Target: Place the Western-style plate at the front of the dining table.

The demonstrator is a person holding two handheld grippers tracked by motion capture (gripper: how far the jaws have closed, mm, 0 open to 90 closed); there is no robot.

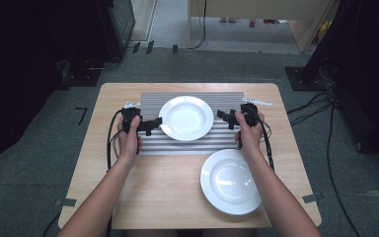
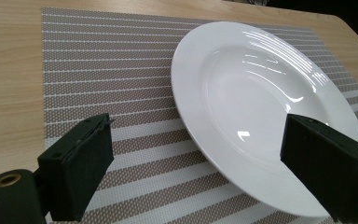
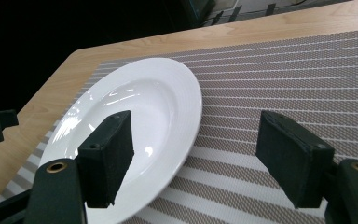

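Observation:
A white deep plate lies on a grey striped placemat at the far half of the wooden table. My left gripper is open just left of the plate's rim, and my right gripper is open just right of it. In the left gripper view the plate rests on the placemat, and the left gripper has its jaws wide apart, not pressing on the rim. In the right gripper view the right gripper is spread above the edge of the plate, not gripping it.
A second white plate sits on the bare table near the front right edge, beside the person's right forearm. Cables run over the grey floor to the right. Dark cabinets stand to the left and far right.

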